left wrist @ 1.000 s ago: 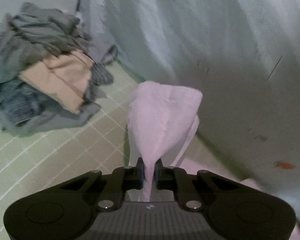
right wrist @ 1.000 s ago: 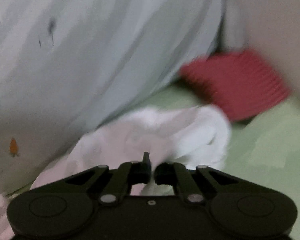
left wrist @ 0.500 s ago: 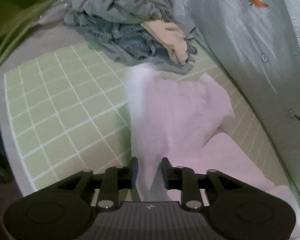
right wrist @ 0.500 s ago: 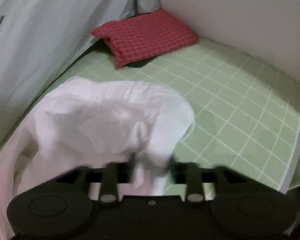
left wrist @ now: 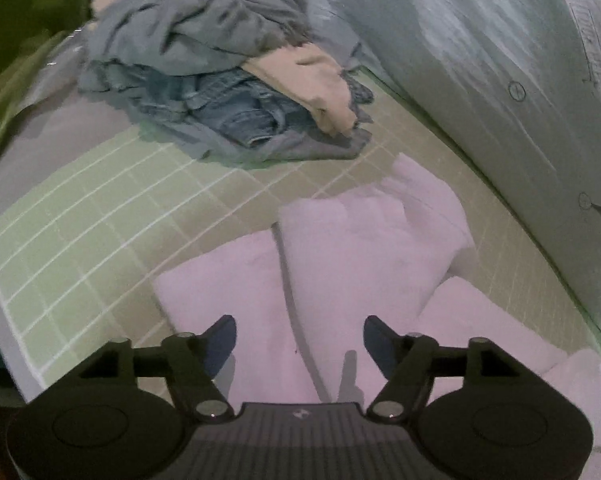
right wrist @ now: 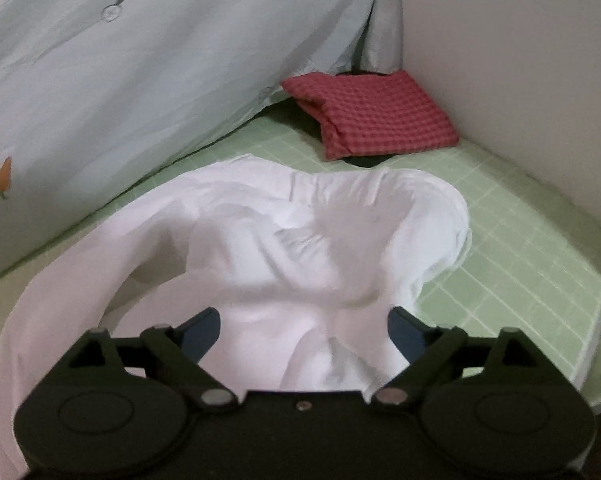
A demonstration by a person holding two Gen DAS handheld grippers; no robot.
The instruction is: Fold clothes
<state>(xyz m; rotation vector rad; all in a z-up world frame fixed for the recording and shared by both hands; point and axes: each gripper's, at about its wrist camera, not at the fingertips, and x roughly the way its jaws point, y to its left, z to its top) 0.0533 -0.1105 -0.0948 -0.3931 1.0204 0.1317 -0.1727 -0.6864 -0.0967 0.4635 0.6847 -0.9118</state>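
Green checked bedding (left wrist: pixel 80 240) carries one white garment (right wrist: pixel 300 248); both hand-held grippers, left (left wrist: pixel 299 340) and right (right wrist: pixel 304 332), are opening, empty.

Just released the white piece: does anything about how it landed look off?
Yes. By the right gripper, its jaws opening, the white garment lies bunched and puckered. By the left gripper, also opening, its layers look flatter. No visible damage.

The white garment (right wrist: pixel 300 248) lies partly folded and rumpled on the green checked sheet (right wrist: pixel 512 240).
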